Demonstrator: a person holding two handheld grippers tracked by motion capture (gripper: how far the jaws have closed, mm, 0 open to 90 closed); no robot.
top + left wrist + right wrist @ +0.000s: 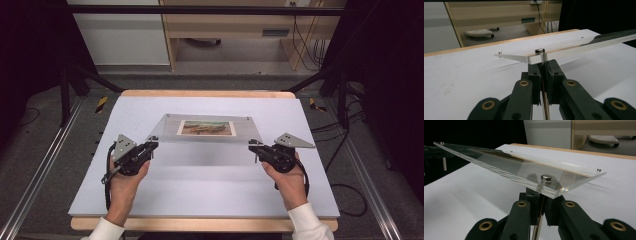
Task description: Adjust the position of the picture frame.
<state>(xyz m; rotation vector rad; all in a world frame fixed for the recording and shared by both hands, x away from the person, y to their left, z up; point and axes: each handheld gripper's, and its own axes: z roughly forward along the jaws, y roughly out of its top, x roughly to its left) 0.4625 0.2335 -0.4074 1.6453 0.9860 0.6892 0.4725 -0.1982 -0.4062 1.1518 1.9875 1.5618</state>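
Note:
A clear acrylic picture frame (170, 131) holding a landscape print (206, 128) hangs over the white table, its near edge raised and its far edge low. My left gripper (152, 143) is shut on the metal corner pin (543, 58) under the frame's near-left corner. My right gripper (253, 145) is shut on the matching pin (540, 185) at the near-right corner. In the left gripper view the frame (579, 47) runs edge-on to the right above my left gripper (545, 65). In the right gripper view the frame (506, 166) stretches left above my right gripper (541, 193).
The white mat (200, 185) covers a wooden tabletop (200, 224); the frame's shadow lies on it. Dark metal rails (45, 165) flank both sides. Cables (345, 190) trail on the floor at the right. Wooden furniture (235, 25) stands beyond the far edge.

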